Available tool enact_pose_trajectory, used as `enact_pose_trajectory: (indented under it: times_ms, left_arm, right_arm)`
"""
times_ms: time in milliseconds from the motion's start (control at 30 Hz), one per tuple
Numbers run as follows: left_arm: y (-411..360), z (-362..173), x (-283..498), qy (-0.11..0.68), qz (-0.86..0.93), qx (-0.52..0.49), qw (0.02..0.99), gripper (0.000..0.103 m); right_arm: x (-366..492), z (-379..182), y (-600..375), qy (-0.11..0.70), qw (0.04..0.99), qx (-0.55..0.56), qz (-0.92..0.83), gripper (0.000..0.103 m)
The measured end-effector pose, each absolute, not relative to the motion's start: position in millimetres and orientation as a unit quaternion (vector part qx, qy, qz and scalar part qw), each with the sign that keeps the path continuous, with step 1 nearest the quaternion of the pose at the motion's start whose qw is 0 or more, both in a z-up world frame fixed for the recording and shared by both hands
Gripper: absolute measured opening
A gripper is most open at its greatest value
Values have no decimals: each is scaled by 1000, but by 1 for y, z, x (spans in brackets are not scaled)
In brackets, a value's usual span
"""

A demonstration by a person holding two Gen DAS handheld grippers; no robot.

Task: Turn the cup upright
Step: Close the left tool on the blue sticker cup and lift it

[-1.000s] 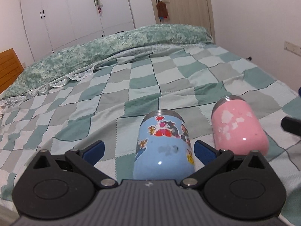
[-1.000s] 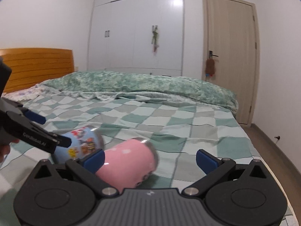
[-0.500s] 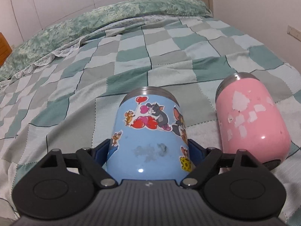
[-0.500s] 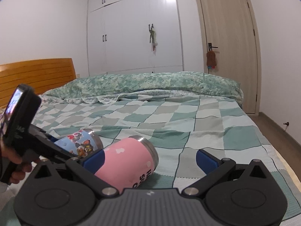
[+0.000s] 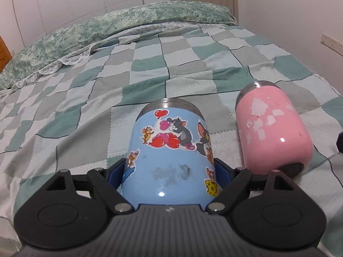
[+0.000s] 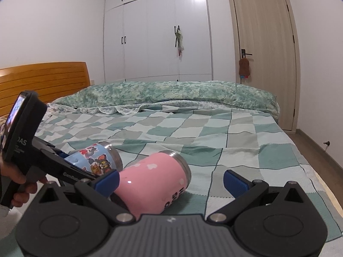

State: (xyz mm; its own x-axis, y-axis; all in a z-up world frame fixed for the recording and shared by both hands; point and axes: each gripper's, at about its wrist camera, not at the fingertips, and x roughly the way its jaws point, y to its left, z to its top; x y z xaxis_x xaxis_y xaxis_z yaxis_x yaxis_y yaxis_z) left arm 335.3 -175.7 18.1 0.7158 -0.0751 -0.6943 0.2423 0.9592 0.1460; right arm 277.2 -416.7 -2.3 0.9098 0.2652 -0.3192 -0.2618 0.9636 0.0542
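Note:
A blue cartoon-sticker cup (image 5: 171,156) lies on its side on the checkered bedspread (image 5: 150,68), steel rim pointing away. My left gripper (image 5: 171,173) is shut on it, blue pads pressed on both its sides; it also shows in the right wrist view (image 6: 94,158). A pink cup (image 5: 274,132) lies on its side just right of it. In the right wrist view the pink cup (image 6: 154,182) lies between the spread fingers of my open right gripper (image 6: 171,180), close to the left finger.
A rolled green quilt (image 6: 167,94) lies across the far end of the bed. A wooden headboard (image 6: 42,79) stands at left. White wardrobes (image 6: 156,32) and a door (image 6: 263,53) are behind. The bed edge and floor (image 6: 317,150) are at right.
My left gripper moved forward around the blue cup and closed on its sides. My right gripper rose and drew nearer the pink cup, still open.

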Motion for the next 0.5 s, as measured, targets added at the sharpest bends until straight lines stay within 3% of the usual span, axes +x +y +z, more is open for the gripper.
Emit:
enact_pose_trajectory:
  times_ms: [500]
  left_arm:
    - [-133, 61, 234, 325, -83, 102, 937, 84]
  right_arm:
    - [210, 26, -358, 155, 975, -12, 157, 103]
